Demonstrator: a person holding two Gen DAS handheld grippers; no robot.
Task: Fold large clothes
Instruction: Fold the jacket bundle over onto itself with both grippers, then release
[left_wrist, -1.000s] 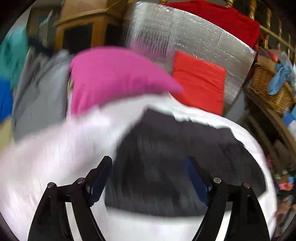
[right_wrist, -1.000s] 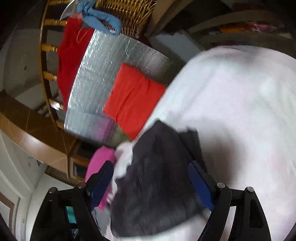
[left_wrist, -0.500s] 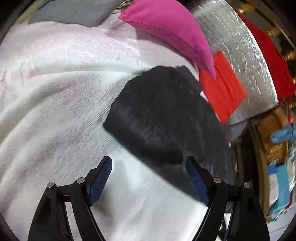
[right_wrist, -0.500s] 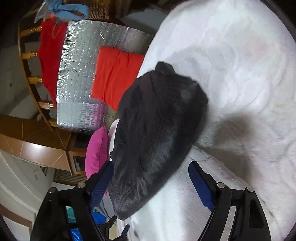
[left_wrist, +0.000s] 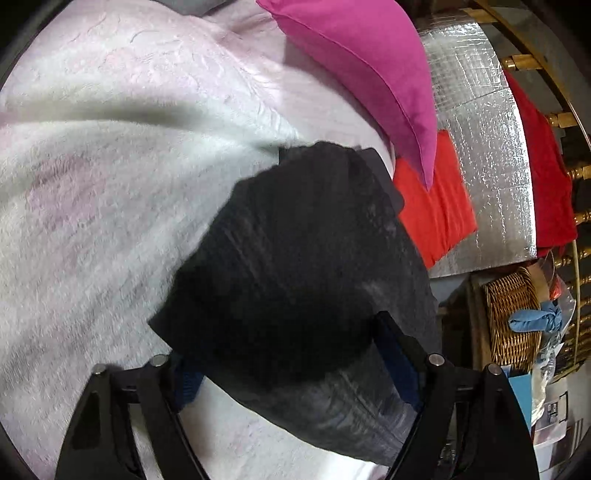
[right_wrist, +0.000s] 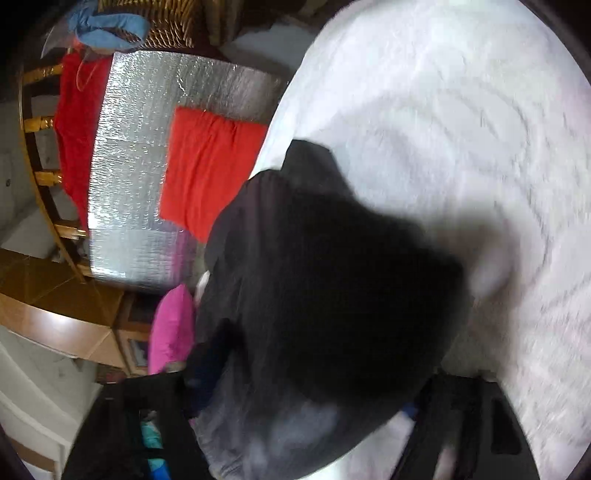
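Observation:
A folded black garment (left_wrist: 306, 266) lies on a white fleecy bedspread (left_wrist: 96, 206). My left gripper (left_wrist: 288, 365) is open, its blue-padded fingers (left_wrist: 391, 354) wide apart on either side of the garment's near edge, which covers part of the left pad. In the right wrist view the same black garment (right_wrist: 325, 302) fills the middle and is blurred. My right gripper (right_wrist: 306, 398) is open, its fingers straddling the garment's near end, which hides much of both pads.
A magenta pillow (left_wrist: 369, 74) and a red cushion (left_wrist: 436, 214) lie beyond the garment against a silver foil panel (left_wrist: 480, 155). A wicker basket (left_wrist: 513, 317) with a blue cloth stands off the bed's right side. A wooden rail with red cloth (right_wrist: 74, 122) runs behind.
Both grippers have moved in close to the black garment, which now reaches between their fingers. The jaws stay wide open in both views.

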